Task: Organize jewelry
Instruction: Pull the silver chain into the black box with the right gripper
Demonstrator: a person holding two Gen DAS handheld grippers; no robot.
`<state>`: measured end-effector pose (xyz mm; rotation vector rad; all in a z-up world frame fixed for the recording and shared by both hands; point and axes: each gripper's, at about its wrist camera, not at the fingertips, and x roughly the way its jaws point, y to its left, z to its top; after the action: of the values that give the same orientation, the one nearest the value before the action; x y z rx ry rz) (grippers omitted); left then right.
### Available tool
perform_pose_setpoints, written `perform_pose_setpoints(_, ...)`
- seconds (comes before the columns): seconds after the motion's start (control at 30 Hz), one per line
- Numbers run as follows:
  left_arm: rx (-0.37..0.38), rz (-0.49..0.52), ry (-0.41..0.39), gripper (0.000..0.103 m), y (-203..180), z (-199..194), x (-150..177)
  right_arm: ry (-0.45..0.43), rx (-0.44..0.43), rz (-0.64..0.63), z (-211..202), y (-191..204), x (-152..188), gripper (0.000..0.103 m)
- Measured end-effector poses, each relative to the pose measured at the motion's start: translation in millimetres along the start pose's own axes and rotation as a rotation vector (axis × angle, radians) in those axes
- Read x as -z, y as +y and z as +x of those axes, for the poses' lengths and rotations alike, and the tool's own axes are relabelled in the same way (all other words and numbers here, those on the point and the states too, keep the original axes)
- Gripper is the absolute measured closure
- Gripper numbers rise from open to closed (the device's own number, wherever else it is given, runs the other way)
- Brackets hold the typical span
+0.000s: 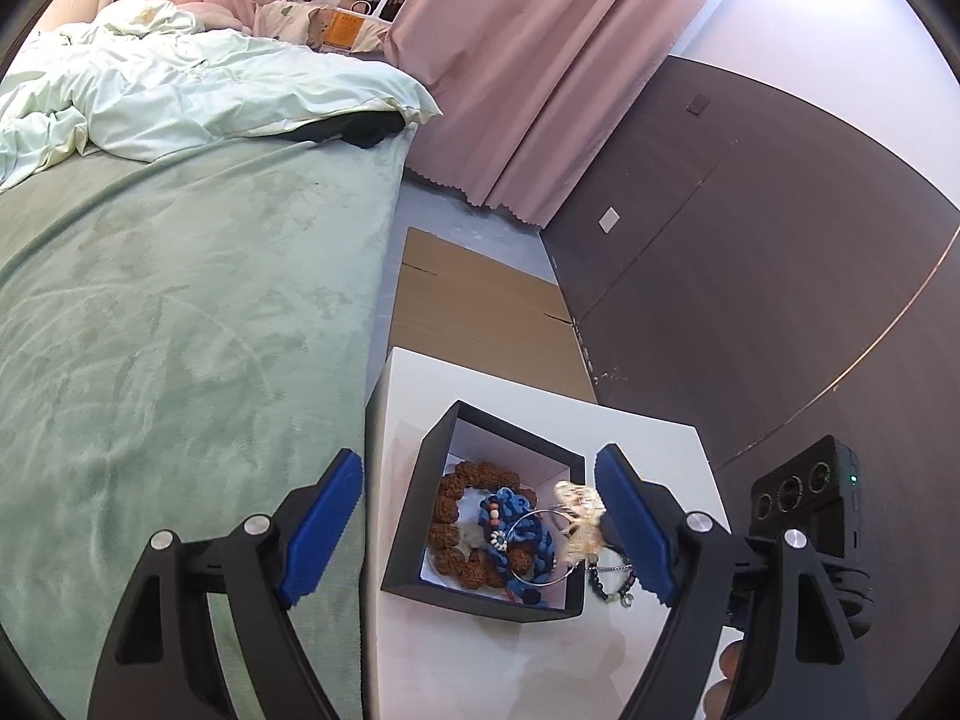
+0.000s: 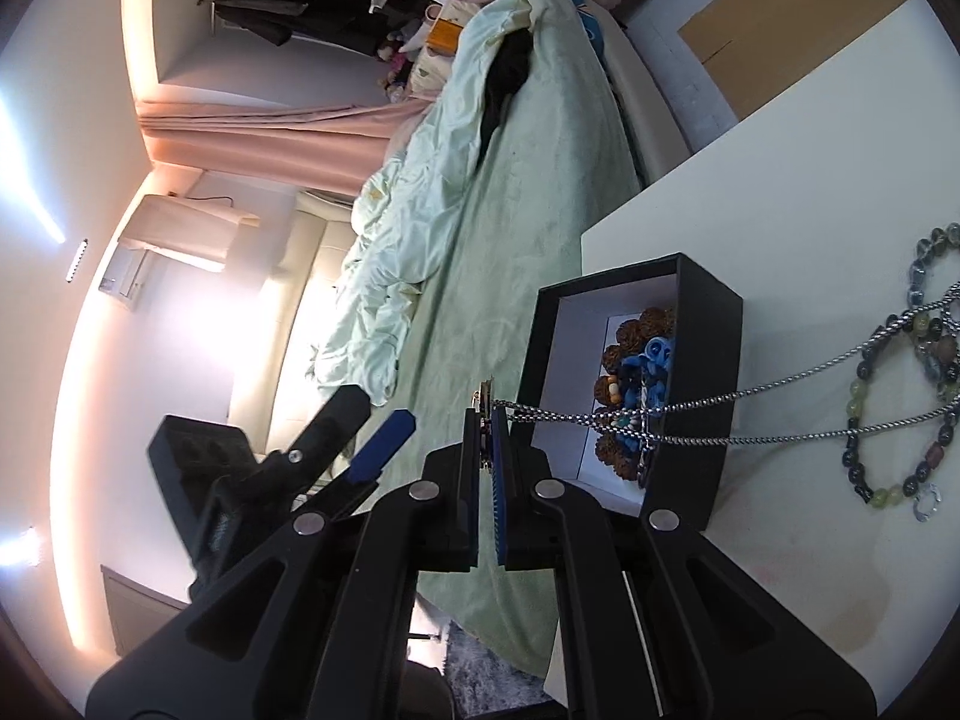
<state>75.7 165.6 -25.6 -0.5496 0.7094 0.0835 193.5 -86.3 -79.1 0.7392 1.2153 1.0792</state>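
Leftmost, the left gripper (image 1: pixel 480 516) hangs spread wide over the black box (image 1: pixel 420 516) of bracelets on the white table (image 1: pixel 630 432). Right gripper (image 2: pixel 487 450) pinches a silver chain necklace (image 2: pixel 750 393) stretched across the box, its far end among the bead bracelets (image 2: pixel 888 492) lying on the table.

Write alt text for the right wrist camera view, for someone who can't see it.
The right gripper is shut on a silver chain necklace, which stretches across the open black box to the white table. The box holds brown beads and blue braided jewelry; a beaded bracelet lies on the table beyond. The open left gripper and a green bed are behind.
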Motion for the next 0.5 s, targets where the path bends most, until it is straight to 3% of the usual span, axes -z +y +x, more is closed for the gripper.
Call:
perform_pose_setpoints(0.03, 0.001, 0.001, 0.0, 0.026, -0.2, 0.1, -0.6, 0.01, -0.009, -0.001, 1.8, 0.1, -0.3, 0.077)
perform_pose_setpoints(0.13, -0.001, 0.001, 0.001, 0.026, -0.4, 0.9, -1.2, -0.022, 0.017, -0.014, -5.2, 0.7, -1.4, 0.054)
perform_pose_setpoints(0.5, 0.012, 0.03, 0.02, 0.026, -17.7, 8.8, 6.6, -0.136, 0.113, -0.01, -70.1, -10.4, -10.2, 0.042)
